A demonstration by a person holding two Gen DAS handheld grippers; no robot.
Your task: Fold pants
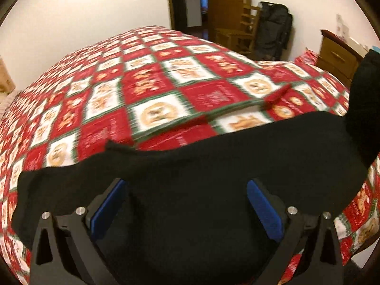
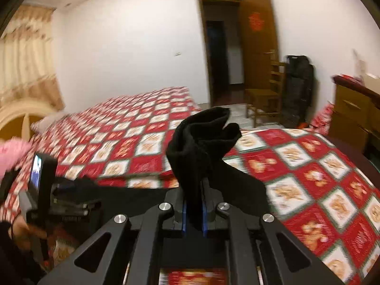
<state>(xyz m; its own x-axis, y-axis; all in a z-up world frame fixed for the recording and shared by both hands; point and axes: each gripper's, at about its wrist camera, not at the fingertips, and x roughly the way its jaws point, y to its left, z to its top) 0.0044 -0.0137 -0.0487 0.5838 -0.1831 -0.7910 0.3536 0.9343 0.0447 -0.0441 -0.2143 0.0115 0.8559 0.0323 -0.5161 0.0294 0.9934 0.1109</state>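
Bedspread [image 1: 152, 90] in red, white and green checks covers the whole bed and serves as the landmark; a fold ridge runs across it in both views. Beyond the bedspread's far edge stands an open wooden door [image 2: 258, 42], with a wooden chair [image 2: 263, 99] and a black bag [image 2: 298, 83] just beside it, and a wooden dresser [image 2: 353, 109] off the bedspread's right corner. Curtains [image 2: 26, 54] hang past its left end. Black pants [image 1: 190, 156] lie in a wide band across the near part of the bedspread, one end rising off it at the right of the left wrist view. Left gripper [image 1: 187, 204] hovers over that band, blue pads [image 1: 264, 211] set wide apart, cloth beneath them; whether they touch it cannot be told. Right gripper [image 2: 193, 211] has its fingers pinched together on a bunch of the pants [image 2: 201, 142], which stands up above the fingertips, raised over the bedspread. Frames are motion-blurred.
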